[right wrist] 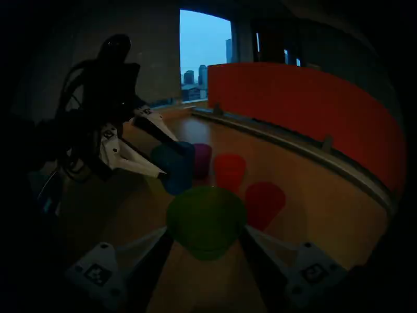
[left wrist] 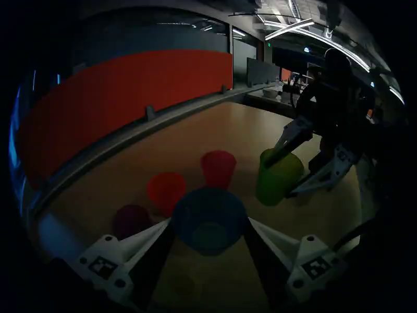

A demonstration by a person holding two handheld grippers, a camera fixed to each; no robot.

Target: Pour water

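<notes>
Blue cup [left wrist: 209, 213] pinched by left gripper [left wrist: 209, 223]; green cup [right wrist: 206, 213] pinched by right gripper [right wrist: 206, 228]; contents too dark to tell.

The left gripper [left wrist: 208, 227] was white, its square markers [left wrist: 102, 266] patterned black on white; the right gripper [right wrist: 206, 229] looked the same. One carried a blue cup [left wrist: 209, 221], the other a green cup [right wrist: 206, 219]. Two red cups [left wrist: 218, 168], a purple cup [left wrist: 131, 220], a tan table [left wrist: 224, 130], a red panel [left wrist: 120, 94].
</notes>
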